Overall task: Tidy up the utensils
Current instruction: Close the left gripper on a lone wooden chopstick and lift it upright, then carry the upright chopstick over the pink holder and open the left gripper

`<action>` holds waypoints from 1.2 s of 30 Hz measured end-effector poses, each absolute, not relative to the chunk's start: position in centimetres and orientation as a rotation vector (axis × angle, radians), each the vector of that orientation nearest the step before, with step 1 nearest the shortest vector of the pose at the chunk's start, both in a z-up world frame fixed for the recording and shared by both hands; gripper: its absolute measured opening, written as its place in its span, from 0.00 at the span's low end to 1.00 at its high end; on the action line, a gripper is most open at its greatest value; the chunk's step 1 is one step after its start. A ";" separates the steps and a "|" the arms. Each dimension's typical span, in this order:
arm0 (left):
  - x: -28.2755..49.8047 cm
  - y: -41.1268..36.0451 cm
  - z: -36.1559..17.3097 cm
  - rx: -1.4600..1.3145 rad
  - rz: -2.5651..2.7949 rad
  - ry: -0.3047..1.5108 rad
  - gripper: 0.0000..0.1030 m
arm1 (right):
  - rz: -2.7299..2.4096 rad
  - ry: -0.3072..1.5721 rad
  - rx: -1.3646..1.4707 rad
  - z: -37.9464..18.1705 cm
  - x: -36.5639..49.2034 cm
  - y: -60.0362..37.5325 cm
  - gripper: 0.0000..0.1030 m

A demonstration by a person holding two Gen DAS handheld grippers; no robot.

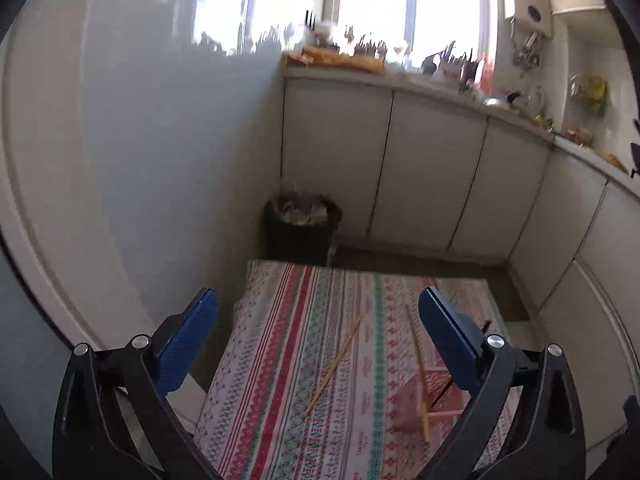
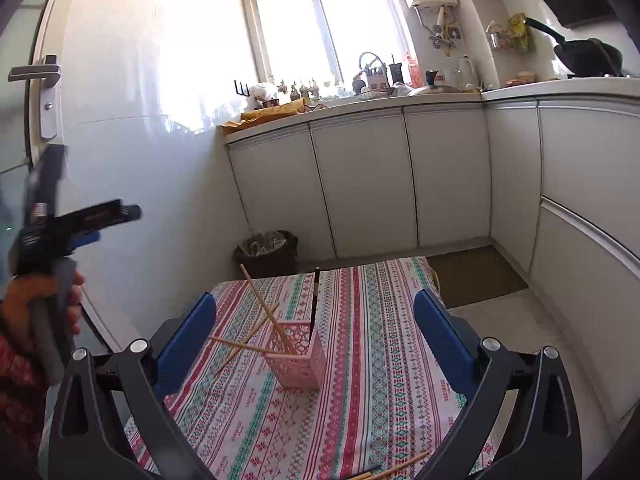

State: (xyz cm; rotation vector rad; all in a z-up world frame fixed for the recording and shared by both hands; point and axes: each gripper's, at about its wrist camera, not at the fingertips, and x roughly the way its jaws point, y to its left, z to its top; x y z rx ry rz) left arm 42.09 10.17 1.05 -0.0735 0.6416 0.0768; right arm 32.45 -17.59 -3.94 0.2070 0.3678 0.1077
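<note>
A pink lattice basket [image 2: 299, 360] stands upright on the patterned tablecloth [image 2: 360, 400]. A wooden chopstick [image 2: 267, 311] and a dark chopstick [image 2: 314, 304] lean inside it. Two wooden chopsticks [image 2: 244, 342] lie crossed on the cloth left of the basket, and more chopstick ends [image 2: 400, 463] lie at the near edge. In the left wrist view the basket [image 1: 424, 396] shows blurred at right, with one loose chopstick [image 1: 335, 364] on the cloth. My right gripper [image 2: 316, 336] is open and empty above the table. My left gripper [image 1: 318, 334] is open and empty, held high at the left.
A black waste bin [image 2: 267, 254] stands on the floor beyond the table by the white wall. White cabinets [image 2: 360, 184] with a cluttered counter run along the back and right. A door with a handle [image 2: 34, 74] is at the left.
</note>
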 end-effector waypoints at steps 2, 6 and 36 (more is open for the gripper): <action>47.0 11.0 -3.4 -0.046 0.076 0.868 0.93 | 0.125 0.380 0.247 -4.8 32.1 -18.5 0.93; 54.5 11.0 -12.4 0.018 0.027 1.153 0.83 | 0.144 0.439 0.263 -6.5 33.2 -20.0 0.93; 47.1 12.9 -14.8 -0.102 -0.018 0.899 0.06 | 0.058 0.630 0.432 -11.0 34.5 -23.8 0.93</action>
